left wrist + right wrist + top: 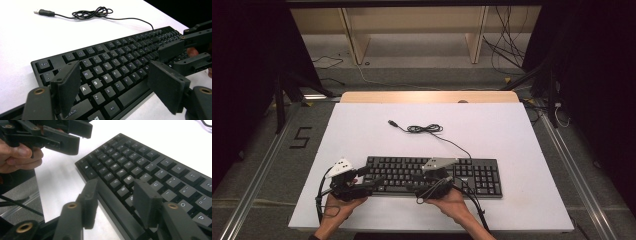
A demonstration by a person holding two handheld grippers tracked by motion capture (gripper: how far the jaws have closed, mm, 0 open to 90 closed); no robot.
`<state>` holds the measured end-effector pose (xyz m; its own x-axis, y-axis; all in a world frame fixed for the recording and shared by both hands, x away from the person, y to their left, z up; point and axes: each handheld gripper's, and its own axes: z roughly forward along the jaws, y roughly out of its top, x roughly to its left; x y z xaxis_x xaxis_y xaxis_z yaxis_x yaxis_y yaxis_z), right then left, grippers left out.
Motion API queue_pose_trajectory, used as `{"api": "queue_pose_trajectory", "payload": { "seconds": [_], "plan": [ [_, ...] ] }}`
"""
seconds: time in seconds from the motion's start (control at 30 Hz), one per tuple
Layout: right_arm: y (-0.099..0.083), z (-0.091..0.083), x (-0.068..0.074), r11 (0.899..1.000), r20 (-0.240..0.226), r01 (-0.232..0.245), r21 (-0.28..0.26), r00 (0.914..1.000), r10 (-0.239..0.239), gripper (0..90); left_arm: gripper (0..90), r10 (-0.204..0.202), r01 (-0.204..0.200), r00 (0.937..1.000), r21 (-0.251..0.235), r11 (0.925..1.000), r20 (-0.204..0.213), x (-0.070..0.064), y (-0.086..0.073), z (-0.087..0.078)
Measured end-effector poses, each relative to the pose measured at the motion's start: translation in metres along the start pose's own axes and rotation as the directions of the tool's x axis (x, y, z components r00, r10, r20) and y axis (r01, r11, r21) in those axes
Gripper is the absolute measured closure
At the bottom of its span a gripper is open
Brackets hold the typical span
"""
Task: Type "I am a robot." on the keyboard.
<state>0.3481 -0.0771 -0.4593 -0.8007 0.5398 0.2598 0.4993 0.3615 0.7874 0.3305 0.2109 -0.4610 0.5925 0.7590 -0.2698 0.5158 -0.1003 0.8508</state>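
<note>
Both grippers, left (112,87) and right (117,202), hover wide open over the keyboard (434,175), gripping nothing; handling not yet begun, cable (424,129) unplugged.

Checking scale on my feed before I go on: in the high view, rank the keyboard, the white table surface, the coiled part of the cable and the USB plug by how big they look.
1. White table surface
2. Keyboard
3. Coiled part of the cable
4. USB plug

All four lie on the same tabletop, so nearness to the camera hardly skews the order.
</note>
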Motion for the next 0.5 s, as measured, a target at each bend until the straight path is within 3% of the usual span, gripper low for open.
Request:
{"api": "queue_pose_trajectory", "payload": {
  "seconds": [0.5],
  "plan": [
    [-0.0049, 0.0055, 0.0052, 0.999, 0.012, 0.029, 0.036, 0.9995, -0.030, 82.4, 26.0, 0.002, -0.002, 1.0000, -0.004, 1.0000, 0.000, 0.0017, 0.0001, -0.0009]
  ]
}}
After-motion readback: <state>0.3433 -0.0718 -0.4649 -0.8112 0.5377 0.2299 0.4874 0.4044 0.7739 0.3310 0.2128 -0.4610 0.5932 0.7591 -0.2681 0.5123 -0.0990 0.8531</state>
